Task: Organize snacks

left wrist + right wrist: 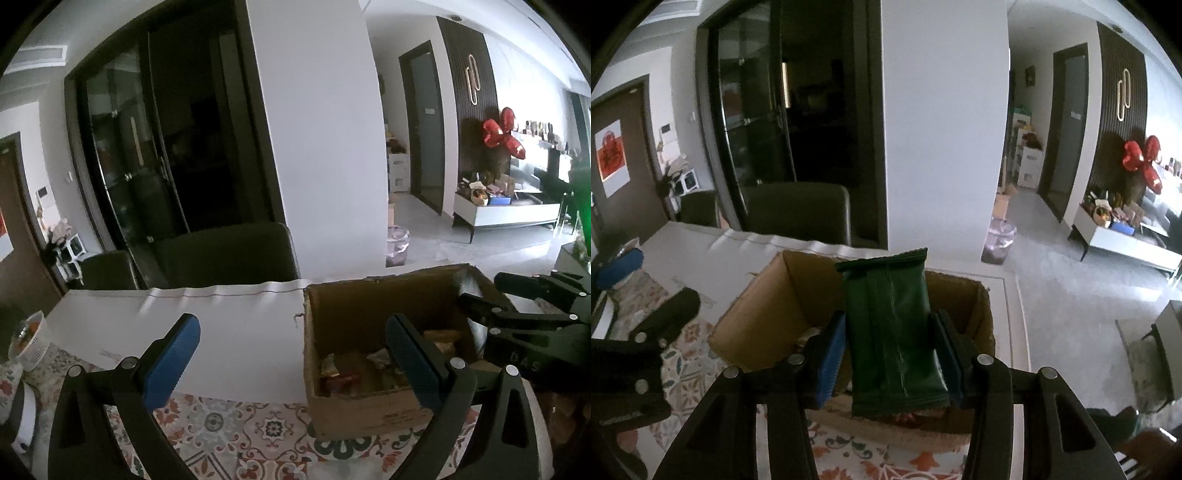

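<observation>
Now green packet [892, 332] above box [753, 332]

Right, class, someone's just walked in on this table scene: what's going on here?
A person is sorting snacks with a handheld gripper in each hand. The right gripper has a dark green snack packet between its blue pads, above an open cardboard box that already has several wrapped snacks in it. The left gripper is open and empty, beside the box over the patterned tablecloth. Whether the pads are pressing the packet is hard to tell.

Snacks [345, 373] in box [369, 413] indistinct (dim, small).
</observation>
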